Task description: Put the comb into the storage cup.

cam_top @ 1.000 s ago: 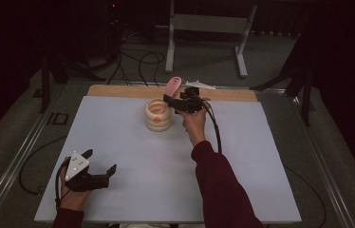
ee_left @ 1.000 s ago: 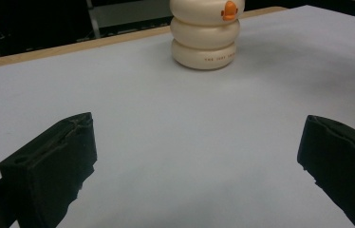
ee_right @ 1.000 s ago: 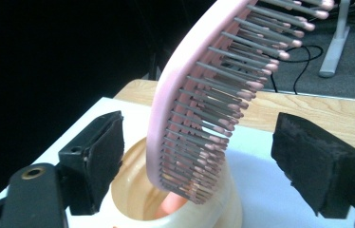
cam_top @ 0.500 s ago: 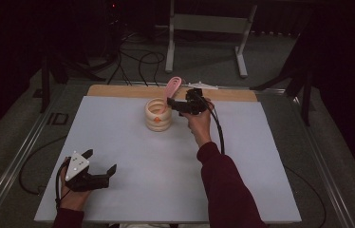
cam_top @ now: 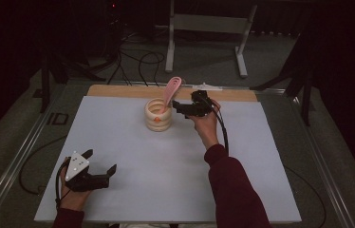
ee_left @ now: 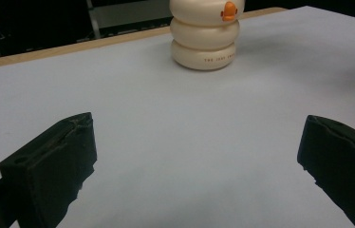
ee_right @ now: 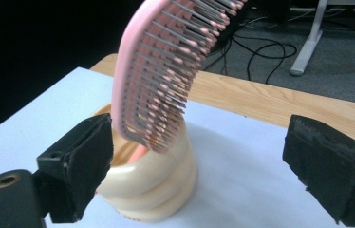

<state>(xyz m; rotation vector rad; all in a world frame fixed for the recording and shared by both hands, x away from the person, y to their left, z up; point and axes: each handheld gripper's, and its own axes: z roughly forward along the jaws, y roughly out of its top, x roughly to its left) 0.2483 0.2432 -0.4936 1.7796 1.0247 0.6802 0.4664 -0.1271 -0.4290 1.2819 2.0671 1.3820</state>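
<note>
Right tongs (cam_top: 178, 107): arm stretched forward, jaws level, just opened wide, nothing gripped | pink hairbrush (cam_top: 171, 90): standing tilted in cream ribbed holder (cam_top: 158, 115) at counter (cam_top: 133, 156) rear | Left tongs (cam_top: 100, 171): open, empty, resting near front-left corner

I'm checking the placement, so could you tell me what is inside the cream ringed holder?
A pink hairbrush stands handle-down in the cream ringed holder, leaning, bristles above the rim. Its handle end and the holder's bottom are hidden by the wall.
</note>
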